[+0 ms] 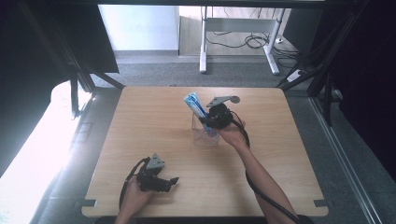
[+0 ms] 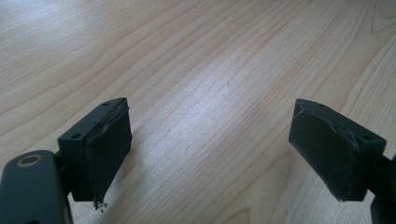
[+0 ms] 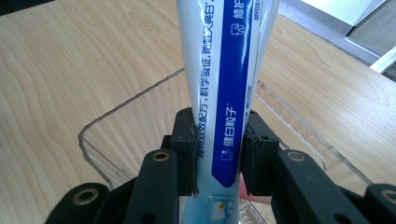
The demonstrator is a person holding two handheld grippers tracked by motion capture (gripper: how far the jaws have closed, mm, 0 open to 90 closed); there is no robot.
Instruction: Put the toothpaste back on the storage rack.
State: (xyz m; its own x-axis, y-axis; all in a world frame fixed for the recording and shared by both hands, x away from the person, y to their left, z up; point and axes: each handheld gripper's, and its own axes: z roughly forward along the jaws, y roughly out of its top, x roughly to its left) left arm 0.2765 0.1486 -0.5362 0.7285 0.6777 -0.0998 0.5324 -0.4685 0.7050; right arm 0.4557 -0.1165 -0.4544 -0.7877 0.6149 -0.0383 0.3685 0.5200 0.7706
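Toothpaste tube point(image 3: 224, 93) is standing upright, leaning toward the tabletop's far edge, in the clear container point(image 3: 116, 116); the right gripper point(image 3: 219, 154) is clamping it, while the left gripper point(image 2: 210, 149) is resting wide open.

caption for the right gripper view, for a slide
Right gripper clamps a toothpaste tube over a clear plastic container.

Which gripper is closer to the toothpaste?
Right. The right gripper has its jaws clamped on the toothpaste, over the clear box. The left gripper sits far off, open, near the table's front edge.
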